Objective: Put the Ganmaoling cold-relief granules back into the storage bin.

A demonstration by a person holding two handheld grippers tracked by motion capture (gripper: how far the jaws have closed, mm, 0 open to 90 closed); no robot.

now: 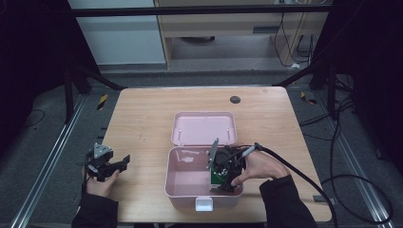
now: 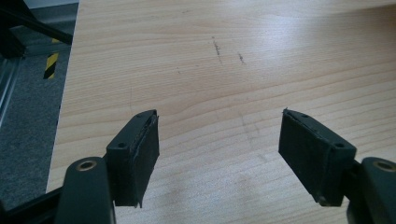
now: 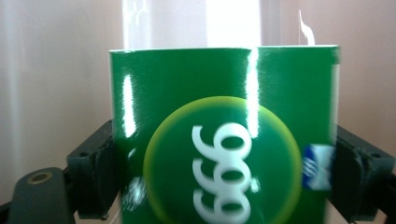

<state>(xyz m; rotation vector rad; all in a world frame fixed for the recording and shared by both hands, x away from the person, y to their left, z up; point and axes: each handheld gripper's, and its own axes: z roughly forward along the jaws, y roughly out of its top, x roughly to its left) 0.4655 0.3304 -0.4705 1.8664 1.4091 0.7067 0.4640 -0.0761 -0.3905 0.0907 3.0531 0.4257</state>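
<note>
The right gripper [image 1: 227,176] points down into the open pink box [image 1: 179,186] near the front of the wooden table [image 1: 142,123]. The person's right hand [image 1: 260,166] wraps around it from the side. A green packet [image 3: 224,140] with white numbers sits between its jaws, inside the box. The jaws stand close at both sides of the packet; I cannot tell if they press it. The left gripper [image 1: 113,166] lies low over the table, left of the box, held in the left hand [image 1: 102,183]. Its jaws are wide apart with nothing in them.
</note>
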